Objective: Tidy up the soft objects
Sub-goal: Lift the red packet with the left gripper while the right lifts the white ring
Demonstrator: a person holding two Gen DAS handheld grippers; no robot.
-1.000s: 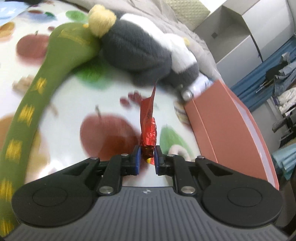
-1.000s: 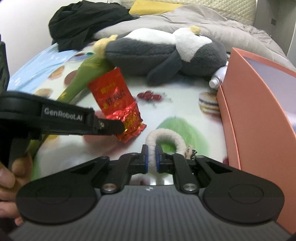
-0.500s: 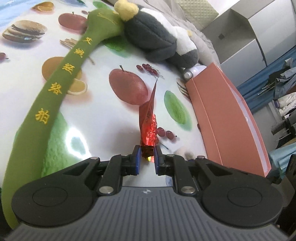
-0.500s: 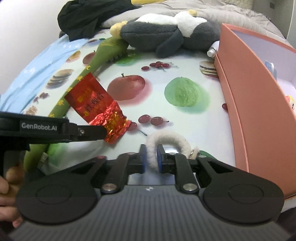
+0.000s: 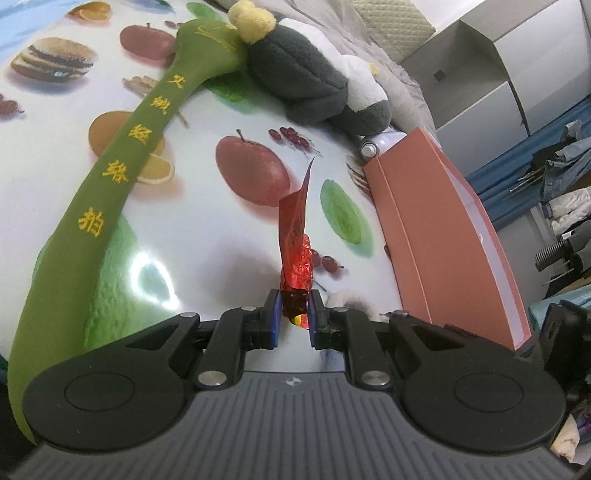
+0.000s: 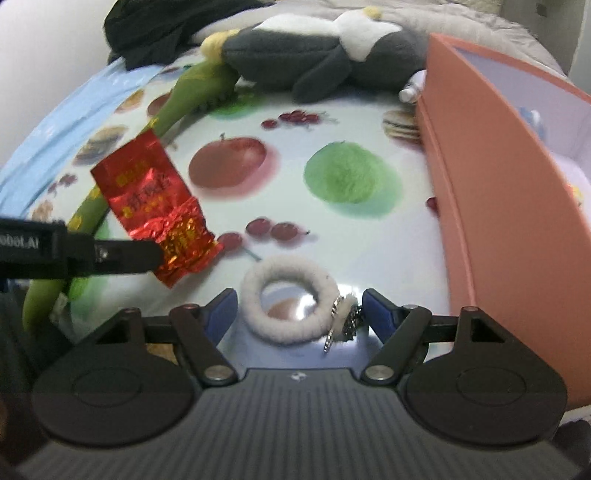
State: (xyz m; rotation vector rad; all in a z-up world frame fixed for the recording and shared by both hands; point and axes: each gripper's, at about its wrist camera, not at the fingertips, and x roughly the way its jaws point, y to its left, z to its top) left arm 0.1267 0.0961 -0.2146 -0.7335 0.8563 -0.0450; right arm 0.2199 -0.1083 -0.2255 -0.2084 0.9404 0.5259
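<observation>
Looking down the left gripper (image 5: 293,314), its jaws are clamped on the crumpled bottom end of a red foil packet (image 5: 295,240), which sticks up edge-on in the middle of the frame, so it's off the cloth. From the right wrist view the same packet (image 6: 155,206) shows its flat face at centre left, with the left gripper's finger (image 6: 125,251) coming in from the left edge and pinching its lower corner.

The right gripper (image 6: 297,314) has just been opening up and now stands wide, letting go of the fuzzy white ring (image 6: 288,299). That ring lies flat on the fruit-print cloth (image 6: 351,240) between the blue pads, touching neither one as far as I can tell. A little metal charm (image 6: 341,321) hangs off its right side, close to the right pad.

An orange box (image 6: 498,184) fills the right side of that frame, open on top, with something pale inside I can't make out. In the left view the box (image 5: 436,229) runs along the right, and a bit of the ring (image 5: 347,299) peeks out just past the right finger.

Up top in both views is a grey and white plush (image 5: 314,85) lying on its side, with a long green plush (image 5: 122,166) with yellow embroidered characters curving from beside it down the left edge. A small white bottle (image 5: 376,144) sits between the grey plush and the box's far corner. Dark clothing (image 6: 155,29) is piled at the upper left of the right view.
</observation>
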